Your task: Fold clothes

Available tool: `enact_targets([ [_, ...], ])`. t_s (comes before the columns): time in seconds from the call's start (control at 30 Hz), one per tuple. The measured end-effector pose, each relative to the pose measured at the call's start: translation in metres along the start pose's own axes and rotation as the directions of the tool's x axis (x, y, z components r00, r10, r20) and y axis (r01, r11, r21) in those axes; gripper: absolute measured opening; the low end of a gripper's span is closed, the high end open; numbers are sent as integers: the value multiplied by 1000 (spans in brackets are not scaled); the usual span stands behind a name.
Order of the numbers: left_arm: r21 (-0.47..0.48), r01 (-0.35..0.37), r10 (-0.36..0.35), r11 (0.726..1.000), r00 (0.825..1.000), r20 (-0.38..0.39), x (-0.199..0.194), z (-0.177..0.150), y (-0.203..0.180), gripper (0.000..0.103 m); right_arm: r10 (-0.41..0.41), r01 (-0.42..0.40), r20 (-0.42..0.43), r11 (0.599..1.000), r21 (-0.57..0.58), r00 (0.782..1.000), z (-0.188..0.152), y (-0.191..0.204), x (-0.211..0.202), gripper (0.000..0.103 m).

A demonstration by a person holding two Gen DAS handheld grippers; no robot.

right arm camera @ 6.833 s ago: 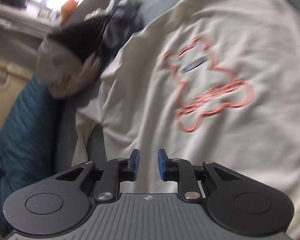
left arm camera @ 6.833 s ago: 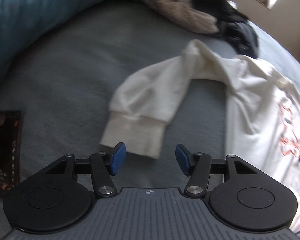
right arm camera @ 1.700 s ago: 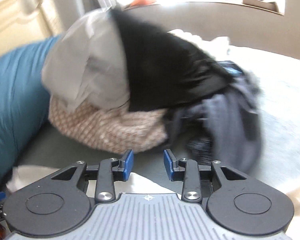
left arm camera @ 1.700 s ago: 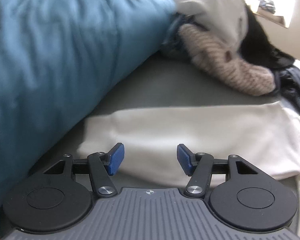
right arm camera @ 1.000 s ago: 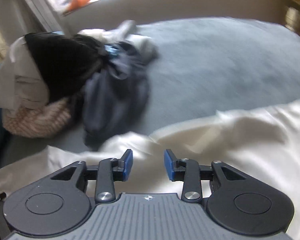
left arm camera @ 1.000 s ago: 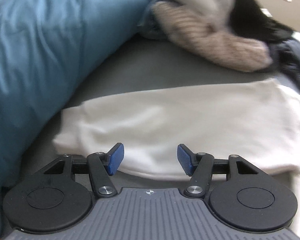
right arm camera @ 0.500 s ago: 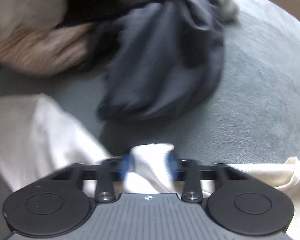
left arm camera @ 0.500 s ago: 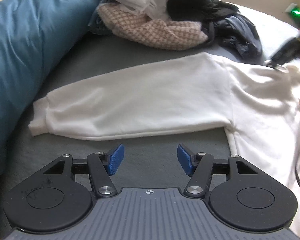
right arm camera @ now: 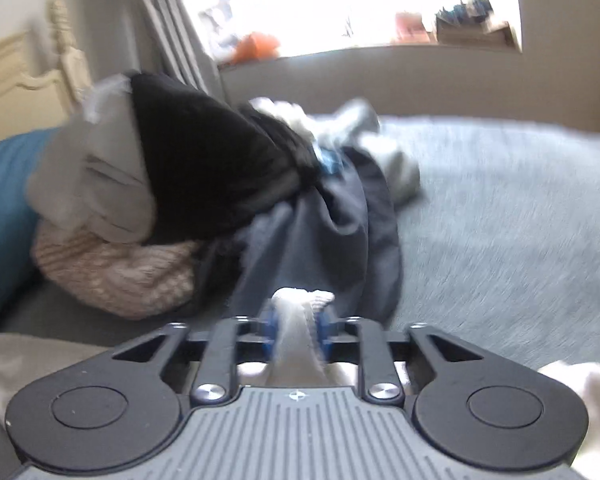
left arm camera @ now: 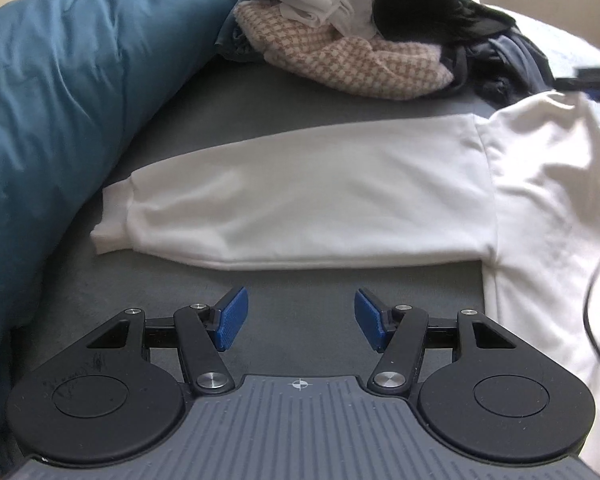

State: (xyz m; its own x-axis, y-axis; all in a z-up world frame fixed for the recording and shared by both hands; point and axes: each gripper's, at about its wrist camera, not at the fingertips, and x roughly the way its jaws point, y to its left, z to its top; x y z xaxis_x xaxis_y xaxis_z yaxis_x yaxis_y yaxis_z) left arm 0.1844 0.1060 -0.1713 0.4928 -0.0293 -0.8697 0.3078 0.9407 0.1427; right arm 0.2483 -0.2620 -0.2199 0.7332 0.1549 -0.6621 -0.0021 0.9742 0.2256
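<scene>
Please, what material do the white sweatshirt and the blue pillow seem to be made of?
The white sweatshirt looks like thick matte cotton fleece: soft rounded folds and a ribbed cuff. The blue pillow seems to have a smooth woven cover with a slight sheen, creased in fine wrinkles; the fibre itself cannot be told.

Open bedsheet lying ahead of your left gripper (left arm camera: 300, 322); clutter crowding 12 o'clock.

Bare grey bedsheet (left arm camera: 300, 292) is lying between your blue pads, with the white sleeve (left arm camera: 308, 204) stretching across at 12 o'clock. The blue duvet (left arm camera: 60, 100) is walling off 9 to 11 o'clock, and the clothes pile (left arm camera: 356, 48) is blocking further out at 12 to 1. For your right gripper (right arm camera: 296, 334), open sheet is running from 1 to 3 o'clock.
</scene>
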Motion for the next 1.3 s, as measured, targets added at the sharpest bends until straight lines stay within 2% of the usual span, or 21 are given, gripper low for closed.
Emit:
enact_targets([
  [0.07, 18, -1, 1, 1000, 1000, 2, -4, -2, -1, 59, -47, 47, 5, 997, 57, 999, 5, -5, 6, 39],
  [0.2, 54, -3, 1, 999, 1000, 23, 0, 1, -6, 59, -81, 66, 79, 982, 175, 994, 8, -29, -18, 41],
  [0.3, 51, 1, -3, 999, 999, 41, 10, 10, -13, 59, -104, 84, 94, 976, 203, 990, 7, -50, -47, 41],
  [0.43, 59, 12, -16, 998, 998, 65, 30, 21, -32, 59, -85, 69, 74, 978, 199, 994, -5, -65, -98, 41],
  [0.5, 54, 35, -39, 998, 997, 70, 38, 27, -44, 59, -78, 67, 53, 980, 187, 996, -18, -74, -125, 41],
  [0.6, 89, 89, -96, 992, 991, 88, 45, 33, -74, 59, -93, 96, -25, 986, 139, 995, -42, -89, -149, 40],
  [0.73, 157, 153, -171, 976, 979, 111, 47, 33, -117, 59, -158, 170, -123, 980, 99, 980, -65, -112, -158, 39],
  [0.93, 227, 182, -212, 957, 970, 116, 52, 34, -173, 59, -252, 261, -184, 965, 26, 950, -72, -147, -162, 39],
  [1.0, 234, 176, -204, 956, 974, 98, 54, 37, -186, 59, -277, 285, -194, 958, 19, 941, -71, -163, -166, 39],
  [1.17, 264, 117, -136, 957, 989, 53, 65, 36, -207, 59, -305, 325, -178, 940, 98, 935, -66, -223, -186, 39],
  [1.3, 265, 76, -88, 961, 996, 35, 68, 38, -216, 60, -285, 301, -151, 949, 98, 947, -42, -262, -175, 40],
])
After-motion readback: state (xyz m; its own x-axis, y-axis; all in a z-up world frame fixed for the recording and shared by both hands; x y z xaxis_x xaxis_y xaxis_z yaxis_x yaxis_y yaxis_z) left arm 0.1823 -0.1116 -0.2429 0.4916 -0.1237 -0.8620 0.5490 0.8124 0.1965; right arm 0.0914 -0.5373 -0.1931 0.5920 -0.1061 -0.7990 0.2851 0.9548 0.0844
